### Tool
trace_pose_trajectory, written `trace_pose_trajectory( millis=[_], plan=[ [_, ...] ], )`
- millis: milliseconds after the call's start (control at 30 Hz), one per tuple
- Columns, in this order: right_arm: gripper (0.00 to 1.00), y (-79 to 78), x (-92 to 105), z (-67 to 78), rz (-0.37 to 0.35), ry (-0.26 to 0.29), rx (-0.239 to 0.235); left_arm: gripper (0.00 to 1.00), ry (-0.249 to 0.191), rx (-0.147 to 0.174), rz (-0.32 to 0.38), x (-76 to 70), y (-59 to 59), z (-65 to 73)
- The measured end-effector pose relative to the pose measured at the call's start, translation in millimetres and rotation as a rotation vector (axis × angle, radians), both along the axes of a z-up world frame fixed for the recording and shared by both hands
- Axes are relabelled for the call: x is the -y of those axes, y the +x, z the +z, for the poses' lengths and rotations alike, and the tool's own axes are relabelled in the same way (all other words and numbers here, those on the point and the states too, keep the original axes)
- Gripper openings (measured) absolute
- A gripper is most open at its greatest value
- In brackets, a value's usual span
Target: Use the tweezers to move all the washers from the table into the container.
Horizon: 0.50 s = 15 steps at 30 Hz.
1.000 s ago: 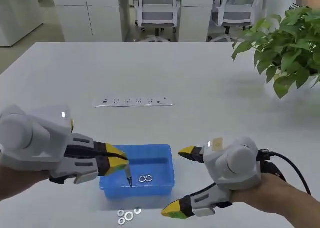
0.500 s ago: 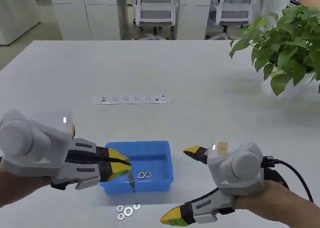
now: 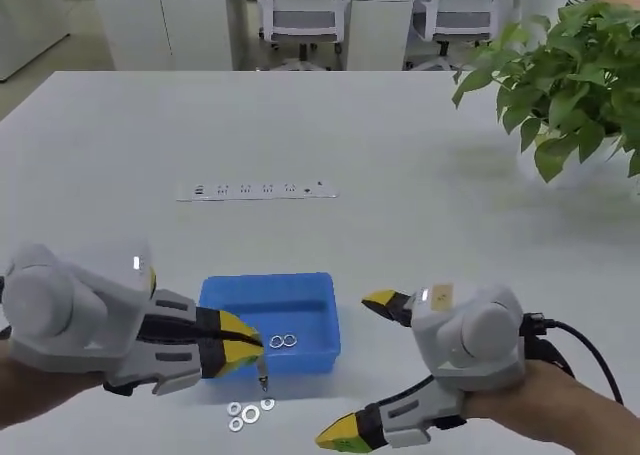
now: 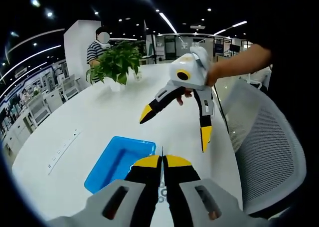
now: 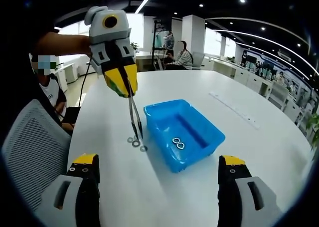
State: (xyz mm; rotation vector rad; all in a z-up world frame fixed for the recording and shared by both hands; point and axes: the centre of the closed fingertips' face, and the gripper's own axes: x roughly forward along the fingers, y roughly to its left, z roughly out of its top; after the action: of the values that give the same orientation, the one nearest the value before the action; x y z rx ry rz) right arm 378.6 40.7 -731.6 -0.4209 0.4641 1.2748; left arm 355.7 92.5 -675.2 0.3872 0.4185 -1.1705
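My left gripper is shut on thin metal tweezers. Their tip hangs just in front of the blue container, above several loose washers on the white table. Two washers lie inside the container. My right gripper stands open to the right of the container, with nothing between its jaws. In the right gripper view the left gripper points the tweezers down at the table washers beside the container. The left gripper view looks along the tweezers over the container towards the right gripper.
A white power strip lies across the table's middle. A leafy green plant stands at the far right. Office chairs and cabinets are beyond the table's far edge. The near table edge is close below the loose washers.
The left gripper has drawn the tweezers back out of the container; their tip now hangs in front of it, over the loose washers. The right gripper stays open.
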Motion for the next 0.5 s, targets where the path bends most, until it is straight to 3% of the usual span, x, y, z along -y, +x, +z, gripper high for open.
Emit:
trace_pose_trajectory(
  millis=[500],
  plan=[
    [1.0, -0.9, 4.8, -6.8, -0.017, -0.005, -0.019, 0.06, 0.012, -0.009, -0.026, 5.0, -0.3, -18.1]
  ],
)
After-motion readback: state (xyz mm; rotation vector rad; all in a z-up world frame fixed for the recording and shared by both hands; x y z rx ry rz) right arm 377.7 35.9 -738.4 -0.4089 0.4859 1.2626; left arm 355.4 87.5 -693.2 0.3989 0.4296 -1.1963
